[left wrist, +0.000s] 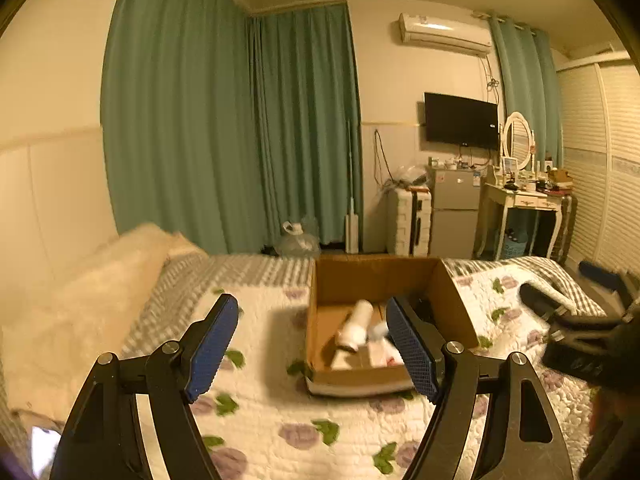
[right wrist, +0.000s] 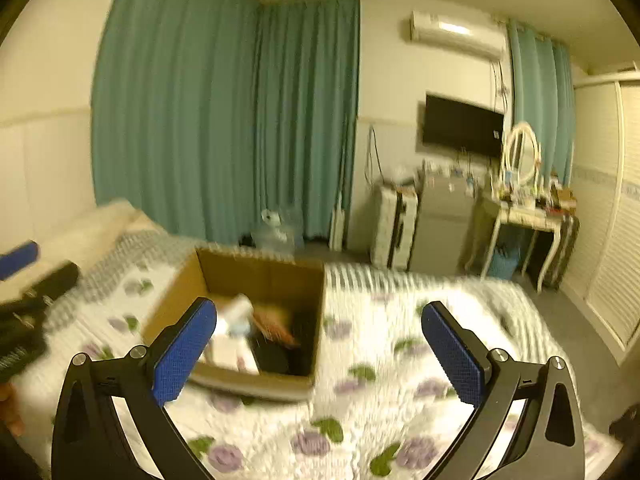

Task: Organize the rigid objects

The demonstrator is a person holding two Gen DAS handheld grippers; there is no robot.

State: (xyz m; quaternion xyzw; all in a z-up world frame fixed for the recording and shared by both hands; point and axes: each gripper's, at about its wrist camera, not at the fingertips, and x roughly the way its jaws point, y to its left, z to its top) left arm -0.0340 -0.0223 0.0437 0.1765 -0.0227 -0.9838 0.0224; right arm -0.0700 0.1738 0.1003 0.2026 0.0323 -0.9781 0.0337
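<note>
An open cardboard box [left wrist: 456,300] sits on the flowered quilt of a bed [left wrist: 280,412]. Inside it lie a white bottle [left wrist: 356,324], some white packets and a dark item. In the right wrist view the box [right wrist: 256,272] holds the white bottle [right wrist: 240,308], an orange-brown item [right wrist: 276,324] and a black item [right wrist: 276,356]. My left gripper [left wrist: 312,344] is open and empty, just in front of the box. My right gripper [right wrist: 320,344] is open and empty, to the right of the box above the quilt. Each gripper shows at the edge of the other's view.
A cream pillow [left wrist: 100,292] lies at the bed's left. Beyond the bed stand teal curtains [left wrist: 224,128], a plastic bag [left wrist: 298,240], a white suitcase [left wrist: 408,220], a small fridge [left wrist: 456,208], a dressing table with mirror [left wrist: 520,196], a wall TV [left wrist: 460,120] and a louvred wardrobe [left wrist: 608,168].
</note>
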